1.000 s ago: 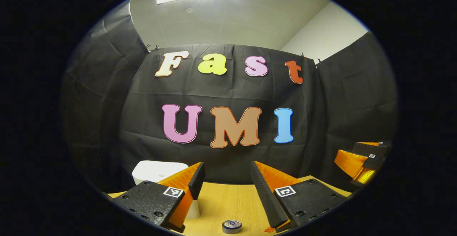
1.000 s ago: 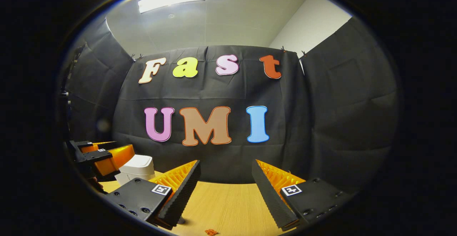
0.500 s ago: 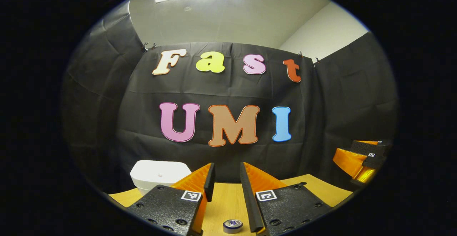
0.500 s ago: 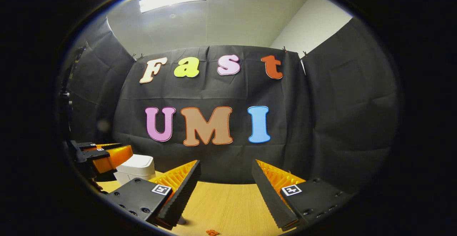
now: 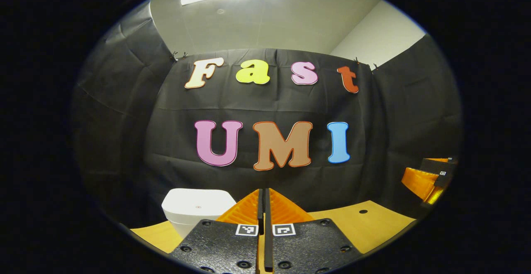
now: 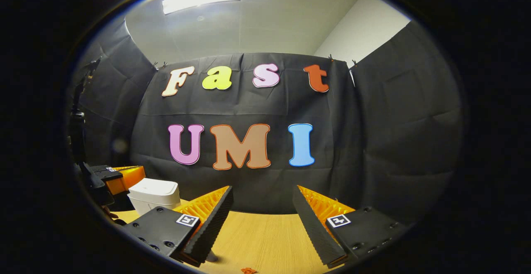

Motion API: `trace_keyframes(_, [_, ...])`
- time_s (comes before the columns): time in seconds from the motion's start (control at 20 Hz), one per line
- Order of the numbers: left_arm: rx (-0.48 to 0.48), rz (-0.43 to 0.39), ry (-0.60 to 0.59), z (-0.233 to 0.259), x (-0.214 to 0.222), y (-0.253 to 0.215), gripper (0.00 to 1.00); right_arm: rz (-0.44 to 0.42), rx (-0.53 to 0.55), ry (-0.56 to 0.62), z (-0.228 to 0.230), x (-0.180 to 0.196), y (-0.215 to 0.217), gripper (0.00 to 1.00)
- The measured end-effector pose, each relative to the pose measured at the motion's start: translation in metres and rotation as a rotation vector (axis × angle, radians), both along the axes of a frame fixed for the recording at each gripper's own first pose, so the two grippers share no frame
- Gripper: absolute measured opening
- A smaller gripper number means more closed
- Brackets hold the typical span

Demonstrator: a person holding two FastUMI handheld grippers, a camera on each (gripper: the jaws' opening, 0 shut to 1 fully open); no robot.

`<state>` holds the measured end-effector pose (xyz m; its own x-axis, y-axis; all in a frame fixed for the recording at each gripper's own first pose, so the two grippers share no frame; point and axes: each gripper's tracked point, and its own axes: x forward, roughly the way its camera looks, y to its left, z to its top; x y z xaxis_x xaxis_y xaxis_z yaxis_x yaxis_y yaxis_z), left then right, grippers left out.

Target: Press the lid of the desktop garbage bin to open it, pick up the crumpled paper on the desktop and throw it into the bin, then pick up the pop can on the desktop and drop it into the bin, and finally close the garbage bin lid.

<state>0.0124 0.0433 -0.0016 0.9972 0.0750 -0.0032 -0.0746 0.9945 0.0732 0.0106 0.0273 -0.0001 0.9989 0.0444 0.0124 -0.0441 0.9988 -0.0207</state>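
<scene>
The white garbage bin [image 5: 198, 211] stands on the wooden counter [image 5: 365, 224] just left of and beyond the left tool [image 5: 262, 201], lid down, against the black cloth wall. In the left gripper view the left tool's 2 ribbed, wedge-shaped fingers [image 5: 248, 209] meet at the centre line with nothing between them; 1.0 s ago they stood well apart and 0.5 s ago only a narrow gap remained. The top of the pop can, visible low between those fingers in both earlier frames, is now hidden behind the closed tool's textured black blocks. In the right gripper view the right tool [image 6: 262, 207] holds its 2 fingers wide apart over bare, pale wood-grain counter, unchanged across the 3 moments, with a small orange scrap [image 6: 248, 270] on the counter at the bottom edge. The bin [image 6: 154, 196] sits far to the left there, a smooth rounded box with a flat lid, touching nothing, and the left tool [image 6: 120, 176] appears just beside it at the view's left edge, having drawn back from in front of the bin. The right tool [image 5: 427, 178] shows at the far right of the left gripper view, above the counter's edge.
</scene>
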Motion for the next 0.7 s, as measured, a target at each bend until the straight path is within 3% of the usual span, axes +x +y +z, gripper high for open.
trace_keyframes(0.05, [0.006, -0.001, -0.004, 0.002, 0.002, 0.003, 0.00, -0.002, -0.001, 0.000, 0.000, 0.000, 0.001, 1.00])
trace_keyframes(0.1, [0.018, 0.008, 0.001, 0.000, 0.007, 0.015, 0.00, -0.004, -0.001, 0.000, 0.000, -0.001, 0.003, 0.96])
trace_keyframes(0.35, [0.075, 0.112, 0.011, -0.001, 0.036, 0.082, 0.00, -0.035, -0.005, 0.012, -0.006, -0.001, 0.010, 0.96])
trace_keyframes(0.4, [0.080, 0.122, 0.013, -0.003, 0.042, 0.091, 0.00, -0.040, -0.007, 0.015, -0.008, -0.002, 0.011, 1.00])
trace_keyframes(0.45, [0.084, 0.129, 0.021, -0.006, 0.049, 0.098, 0.00, -0.046, -0.009, 0.017, -0.008, -0.002, 0.012, 0.96])
trace_keyframes(0.7, [0.110, 0.173, 0.048, -0.022, 0.075, 0.131, 0.00, -0.072, -0.035, 0.027, -0.010, -0.003, 0.015, 0.96])
